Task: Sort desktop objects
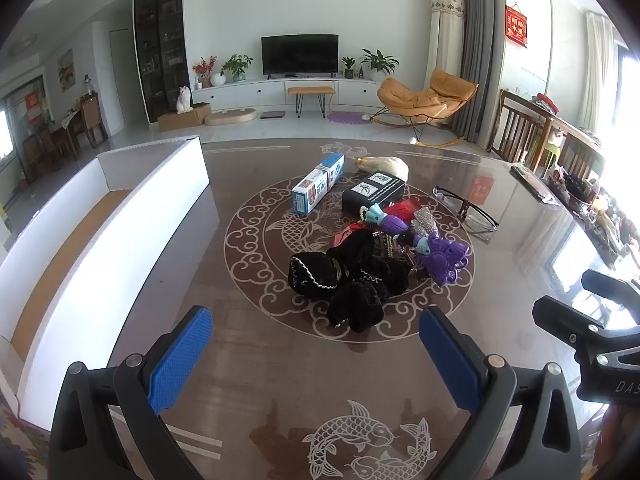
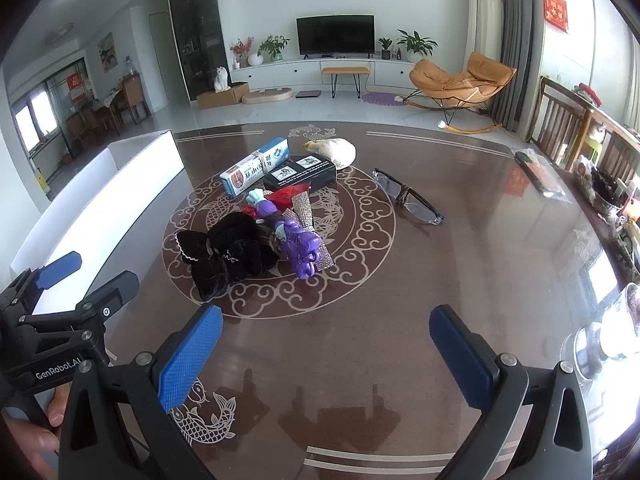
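A pile lies on the round pattern of the brown table (image 1: 280,360): a black velvet bow (image 1: 348,280) (image 2: 224,252), a purple toy (image 1: 436,254) (image 2: 300,244), a black box (image 1: 374,194) (image 2: 302,176), a toothpaste box (image 1: 318,188) (image 2: 254,172), a white pouch (image 1: 384,166) (image 2: 336,150) and glasses (image 1: 466,208) (image 2: 408,198). My left gripper (image 1: 316,340) hovers open just short of the bow, nothing between its blue pads (image 1: 180,360). Open too, my right gripper (image 2: 326,340) hangs nearer than the pile, its jaws wide and empty.
A long white open box (image 1: 120,216) (image 2: 120,184) stands along the table's left side. Bags and clutter (image 1: 580,192) (image 2: 608,192) line the right edge. A glass object (image 2: 616,328) sits at the near right. A hand (image 2: 36,428) holds the left gripper (image 2: 72,292).
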